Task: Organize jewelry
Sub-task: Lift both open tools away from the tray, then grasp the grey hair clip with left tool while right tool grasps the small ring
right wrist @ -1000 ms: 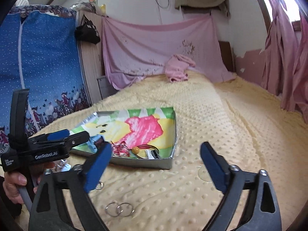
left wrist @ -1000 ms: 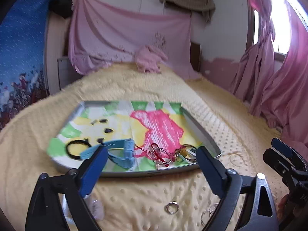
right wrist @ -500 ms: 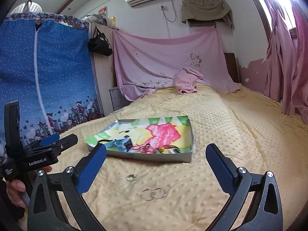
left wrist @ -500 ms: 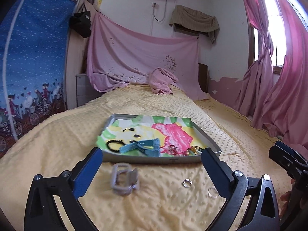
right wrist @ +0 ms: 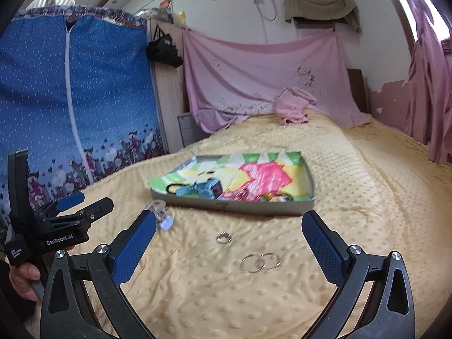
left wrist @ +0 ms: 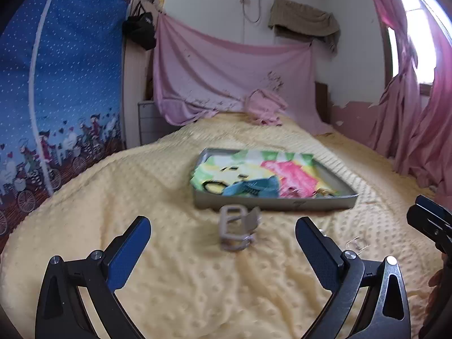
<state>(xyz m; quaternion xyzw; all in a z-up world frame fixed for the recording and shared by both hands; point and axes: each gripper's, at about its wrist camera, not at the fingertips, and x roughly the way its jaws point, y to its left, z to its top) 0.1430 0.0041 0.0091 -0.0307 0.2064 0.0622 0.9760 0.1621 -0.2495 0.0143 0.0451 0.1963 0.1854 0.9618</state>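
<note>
A grey tray (left wrist: 271,204) (right wrist: 234,207) with a colourful lining lies on the yellow bedspread and holds a blue hair clip (left wrist: 248,188) (right wrist: 206,188), a black ring and small jewelry. A clear hair clip (left wrist: 236,227) (right wrist: 161,214) lies on the spread in front of the tray. A small ring (right wrist: 224,237) and a linked pair of hoops (right wrist: 260,262) (left wrist: 356,244) lie nearer. My left gripper (left wrist: 223,251) is open and empty, behind the clear clip. My right gripper (right wrist: 228,243) is open and empty, above the small ring.
The yellow dotted bedspread (left wrist: 141,197) covers the whole bed. A blue patterned wardrobe (right wrist: 70,99) stands on the left, pink curtains (left wrist: 418,127) on the right, a pink cloth (left wrist: 265,107) at the bed's head. The left gripper shows in the right wrist view (right wrist: 70,214).
Both grippers have pulled back from the tray and risen. The clear clip has come into view in front of the tray. Both stay open and empty.
</note>
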